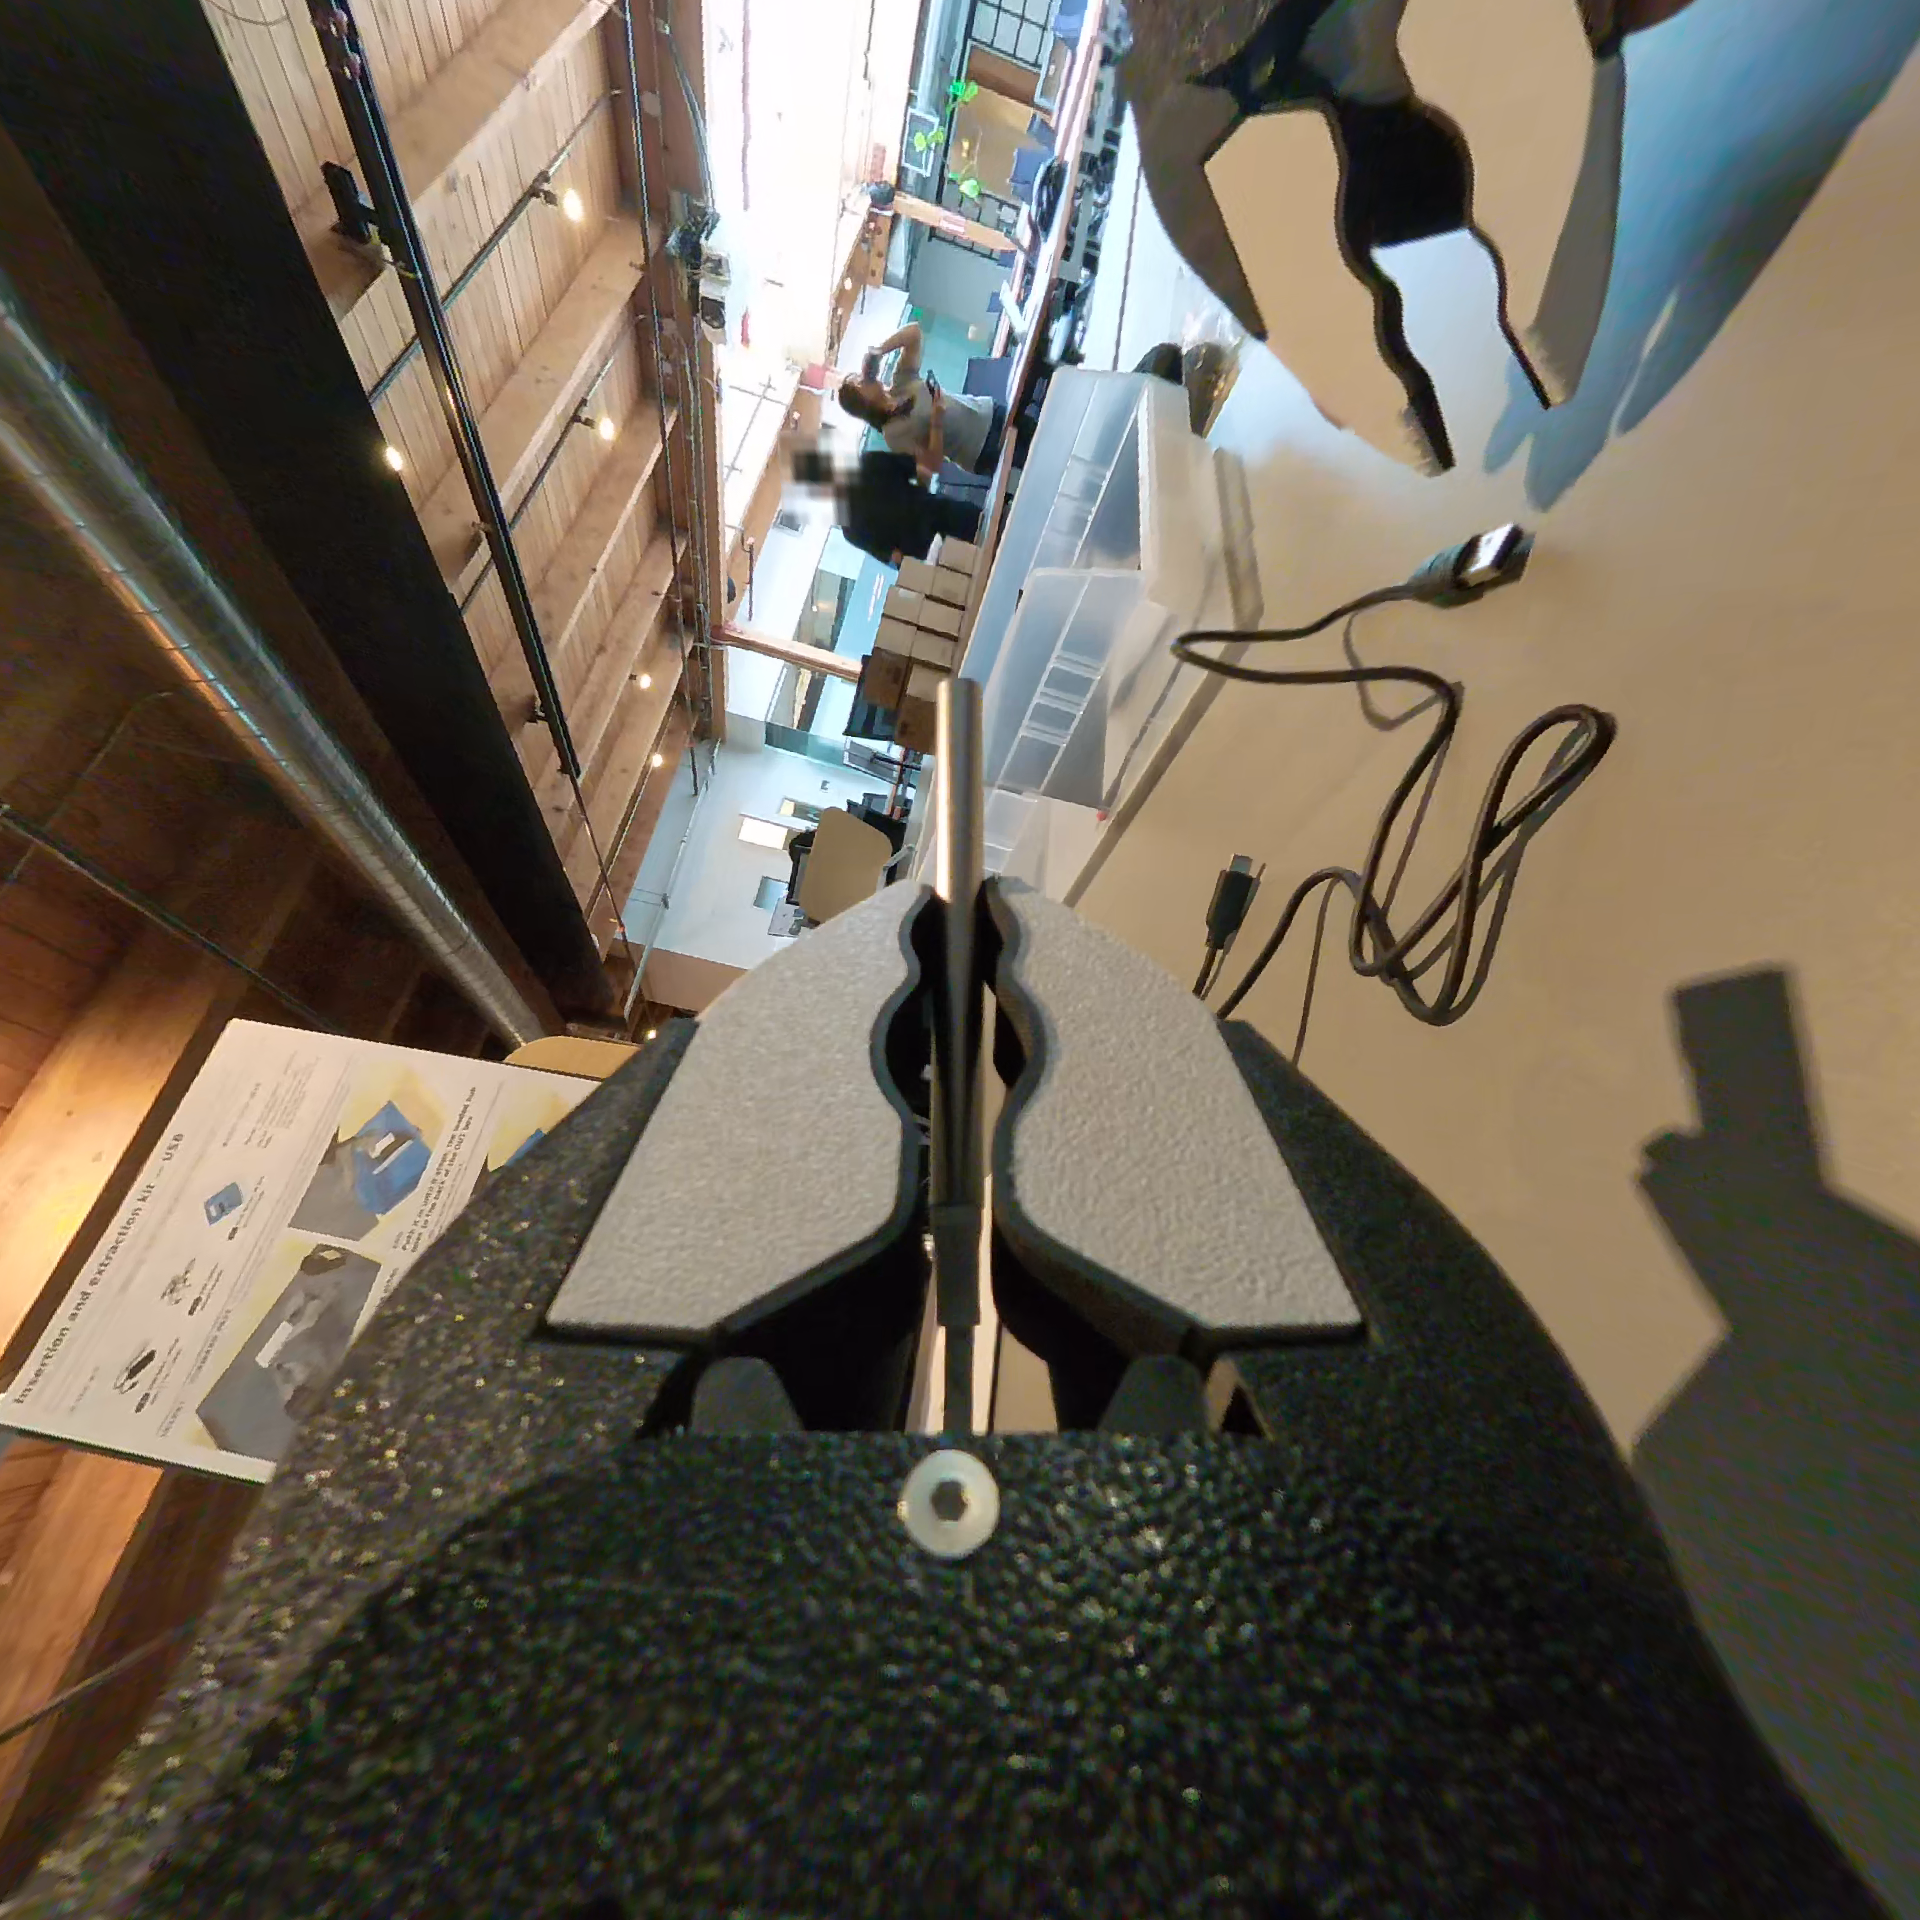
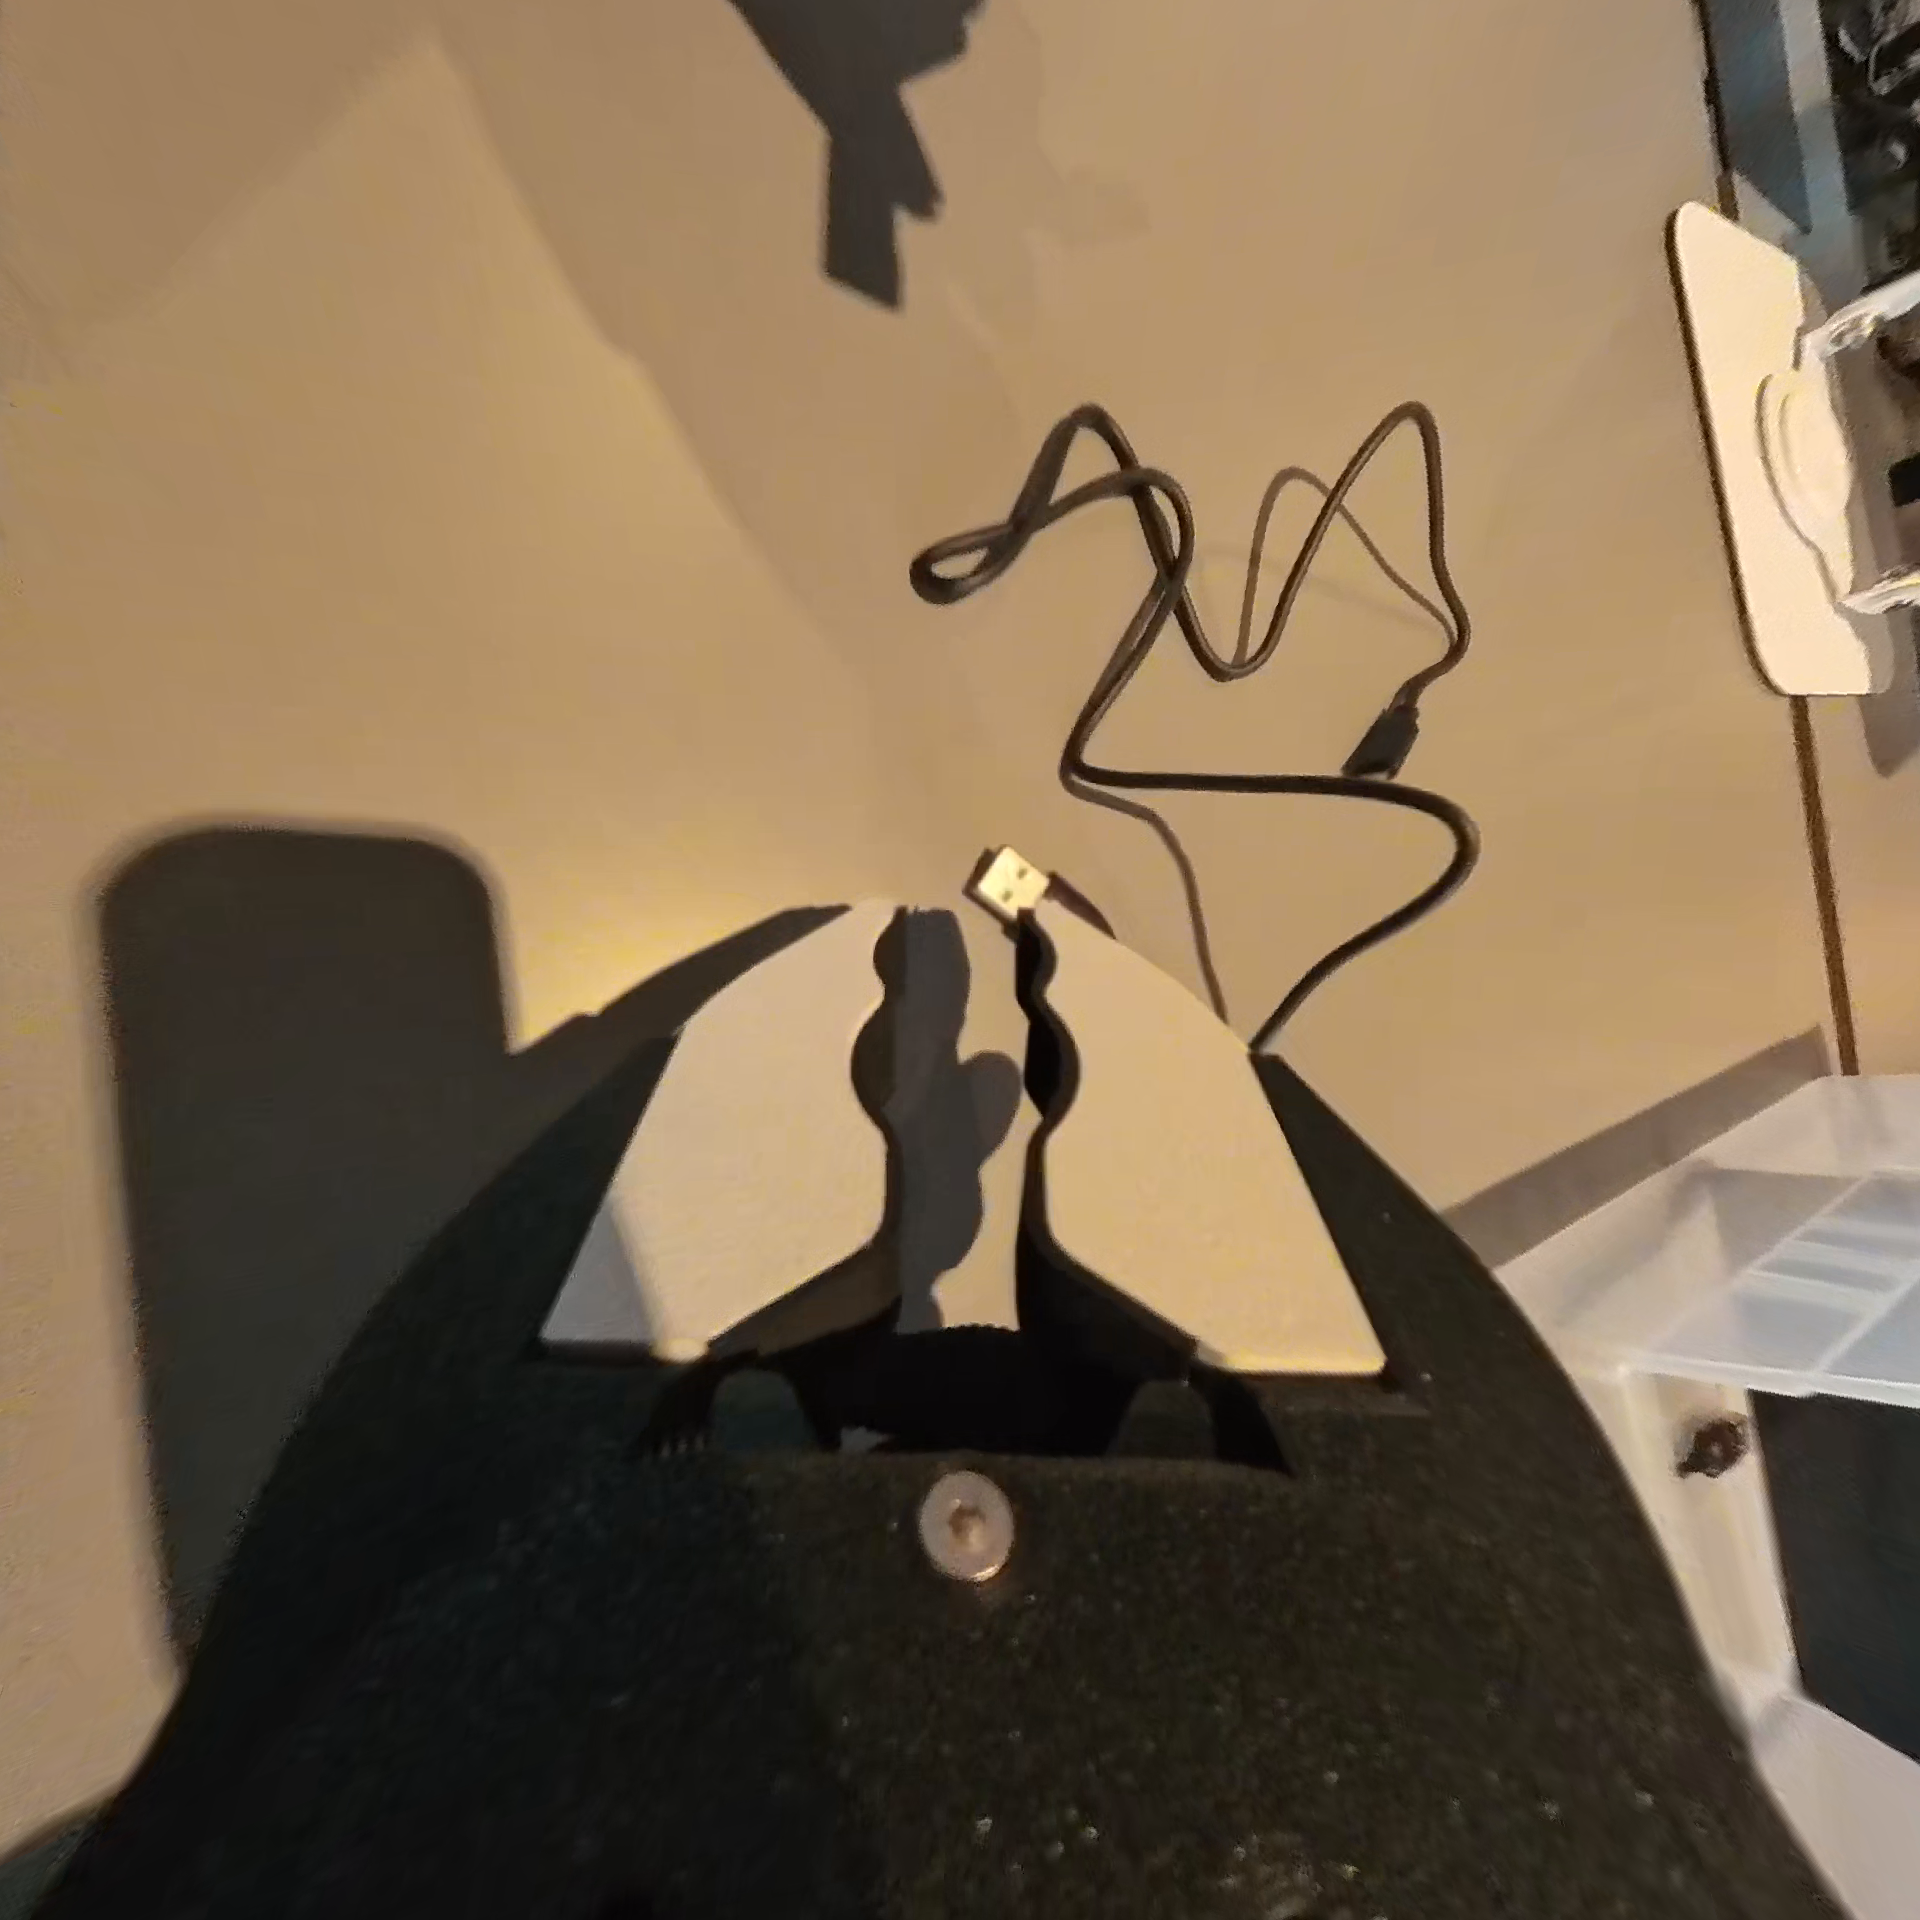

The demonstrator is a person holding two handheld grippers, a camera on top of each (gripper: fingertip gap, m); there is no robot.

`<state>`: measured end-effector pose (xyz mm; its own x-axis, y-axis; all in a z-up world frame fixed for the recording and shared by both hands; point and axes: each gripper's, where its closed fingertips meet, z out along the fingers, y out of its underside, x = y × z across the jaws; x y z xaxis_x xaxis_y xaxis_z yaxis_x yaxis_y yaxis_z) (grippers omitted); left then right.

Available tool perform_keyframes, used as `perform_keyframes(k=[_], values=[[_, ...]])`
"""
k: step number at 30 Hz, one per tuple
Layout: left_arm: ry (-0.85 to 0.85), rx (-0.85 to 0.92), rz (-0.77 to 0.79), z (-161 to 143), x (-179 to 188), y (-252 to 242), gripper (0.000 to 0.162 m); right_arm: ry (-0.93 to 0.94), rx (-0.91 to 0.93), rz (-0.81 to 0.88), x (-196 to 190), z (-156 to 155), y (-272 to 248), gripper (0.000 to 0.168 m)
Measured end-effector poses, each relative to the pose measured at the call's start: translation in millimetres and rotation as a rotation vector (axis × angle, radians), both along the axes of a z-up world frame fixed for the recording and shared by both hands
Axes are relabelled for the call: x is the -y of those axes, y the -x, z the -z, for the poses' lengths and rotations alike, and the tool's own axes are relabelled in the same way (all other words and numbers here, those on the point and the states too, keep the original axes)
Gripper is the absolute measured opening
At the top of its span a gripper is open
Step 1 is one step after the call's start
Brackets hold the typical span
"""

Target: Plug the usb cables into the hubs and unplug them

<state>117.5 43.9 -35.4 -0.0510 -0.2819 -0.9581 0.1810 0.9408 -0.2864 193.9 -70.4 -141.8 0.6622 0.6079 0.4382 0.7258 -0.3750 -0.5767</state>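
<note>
My left gripper (image 1: 956, 899) is shut on a thin grey USB hub (image 1: 956, 769), seen edge-on and sticking out past the fingertips, held up off the table. A black USB cable (image 1: 1455, 831) lies in loops on the beige table (image 1: 1558, 1091). Its USB-A plug (image 1: 1486, 556) lies free, and a smaller plug (image 1: 1231, 899) lies nearer the table edge. My right gripper (image 2: 966, 925) is open and empty, with the USB-A plug (image 2: 1013, 883) just beyond its fingertips. It also shows open above that plug in the left wrist view (image 1: 1486, 421). The cable (image 2: 1195, 623) loops beyond it.
Clear plastic organiser boxes (image 1: 1091, 582) stand along the table's edge, one close beside my right gripper (image 2: 1714, 1247). A white flat holder (image 2: 1745, 447) sits at the far right. A printed sheet (image 1: 239, 1247) stands to the left. People are far off in the room. Across from one pair of fingers to the other is roughly 20 cm.
</note>
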Motion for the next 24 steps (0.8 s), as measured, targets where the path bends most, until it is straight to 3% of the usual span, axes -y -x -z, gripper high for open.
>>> perform_keyframes(k=[7, 16, 24], values=[[-0.004, 0.004, -0.012, 0, -3, -1, 0.007, 0.017, 0.307, -0.147, -11, 13, -28, 0.018], [-0.006, 0.004, -0.018, 1, -4, -2, 0.007, 0.131, 0.404, -0.315, -23, 16, -30, 0.015], [-0.003, 0.011, -0.017, -1, -5, 0, 0.007, 0.294, 0.47, -0.367, -32, 20, -28, 0.011]])
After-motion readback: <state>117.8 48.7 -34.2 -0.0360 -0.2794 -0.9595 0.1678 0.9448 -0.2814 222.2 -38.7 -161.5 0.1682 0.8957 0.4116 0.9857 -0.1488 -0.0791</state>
